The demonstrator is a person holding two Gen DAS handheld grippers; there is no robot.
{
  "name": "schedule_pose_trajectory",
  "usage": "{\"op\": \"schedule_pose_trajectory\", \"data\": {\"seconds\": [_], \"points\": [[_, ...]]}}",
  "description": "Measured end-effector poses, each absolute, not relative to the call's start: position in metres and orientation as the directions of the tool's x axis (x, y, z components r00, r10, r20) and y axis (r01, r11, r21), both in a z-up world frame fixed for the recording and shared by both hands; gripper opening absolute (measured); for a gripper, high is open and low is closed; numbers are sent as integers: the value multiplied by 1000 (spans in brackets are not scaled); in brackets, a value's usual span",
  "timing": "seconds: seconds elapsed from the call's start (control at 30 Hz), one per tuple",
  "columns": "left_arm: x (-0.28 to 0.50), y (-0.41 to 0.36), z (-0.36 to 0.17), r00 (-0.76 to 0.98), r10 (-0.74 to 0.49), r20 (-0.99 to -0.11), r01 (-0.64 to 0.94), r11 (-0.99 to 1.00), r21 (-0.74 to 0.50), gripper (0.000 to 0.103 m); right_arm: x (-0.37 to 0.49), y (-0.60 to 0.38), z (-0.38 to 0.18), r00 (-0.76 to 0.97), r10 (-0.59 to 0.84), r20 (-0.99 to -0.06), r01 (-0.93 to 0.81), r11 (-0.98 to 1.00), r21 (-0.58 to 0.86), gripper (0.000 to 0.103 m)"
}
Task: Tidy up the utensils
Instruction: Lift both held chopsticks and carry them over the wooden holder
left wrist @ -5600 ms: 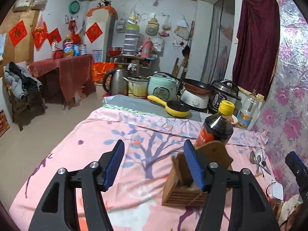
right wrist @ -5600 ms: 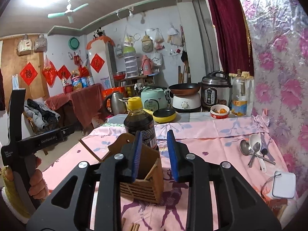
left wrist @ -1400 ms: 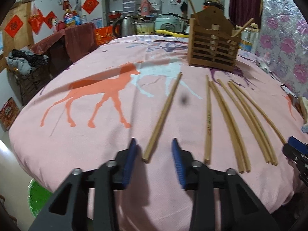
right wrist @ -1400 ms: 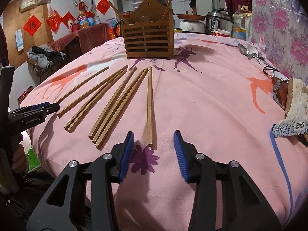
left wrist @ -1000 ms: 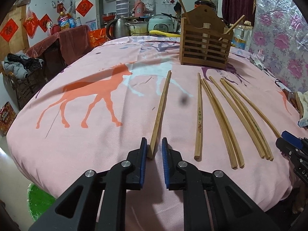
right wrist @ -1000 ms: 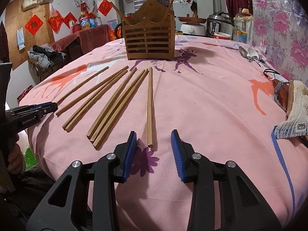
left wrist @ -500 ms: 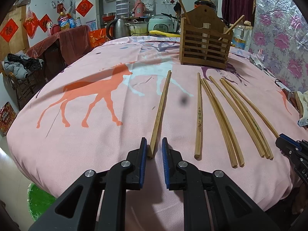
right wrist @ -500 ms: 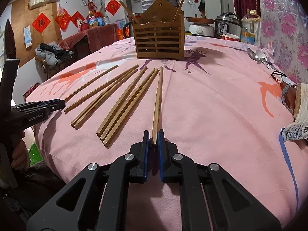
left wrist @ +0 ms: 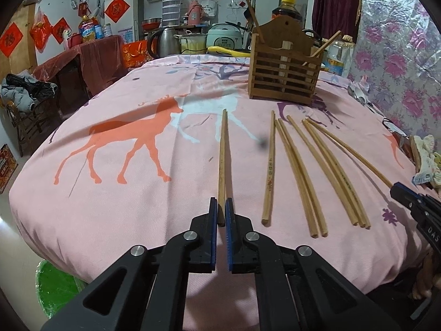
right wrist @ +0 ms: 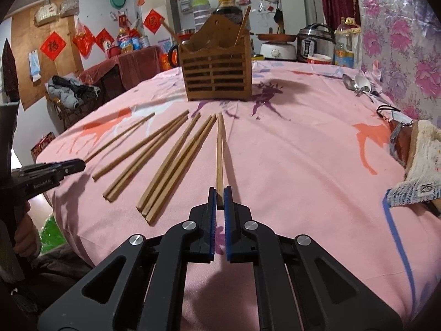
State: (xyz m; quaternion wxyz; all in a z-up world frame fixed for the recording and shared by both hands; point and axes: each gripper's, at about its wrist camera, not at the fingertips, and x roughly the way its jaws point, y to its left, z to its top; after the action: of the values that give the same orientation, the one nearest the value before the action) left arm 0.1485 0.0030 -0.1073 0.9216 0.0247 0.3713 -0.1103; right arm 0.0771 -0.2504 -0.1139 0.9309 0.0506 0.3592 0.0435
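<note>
So both tongs are clamped — left gripper (left wrist: 221,211) on the leftmost chopstick (left wrist: 222,154), right gripper (right wrist: 219,199) on the rightmost chopstick (right wrist: 219,149) (near ends only) — each stick's long axis running straight ahead toward the wooden holder (right wrist: 217,75), well apart.

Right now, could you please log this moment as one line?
left gripper: shut on leftmost wooden chopstick | right gripper: shut on rightmost wooden chopstick | slatted wooden holder: upright
</note>
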Motion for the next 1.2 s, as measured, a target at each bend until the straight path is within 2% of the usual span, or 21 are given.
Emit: {"op": "schedule_pose_trajectory", "data": {"seconds": [0.63, 0.93, 1.2], "points": [[142, -14, 2, 748, -332, -575, 330, 937, -112, 5, 72, -266, -15, 884, 136, -448, -68, 984, 164, 6], [177, -24, 15, 733, -333, -594, 321, 938, -129, 5, 94, -262, -4, 883, 139, -448, -82, 986, 143, 6], [220, -39, 55, 739, -360, -569, 347, 928, -136, 5, 127, -266, 22, 890, 158, -429, -108, 984, 139, 6]]}}
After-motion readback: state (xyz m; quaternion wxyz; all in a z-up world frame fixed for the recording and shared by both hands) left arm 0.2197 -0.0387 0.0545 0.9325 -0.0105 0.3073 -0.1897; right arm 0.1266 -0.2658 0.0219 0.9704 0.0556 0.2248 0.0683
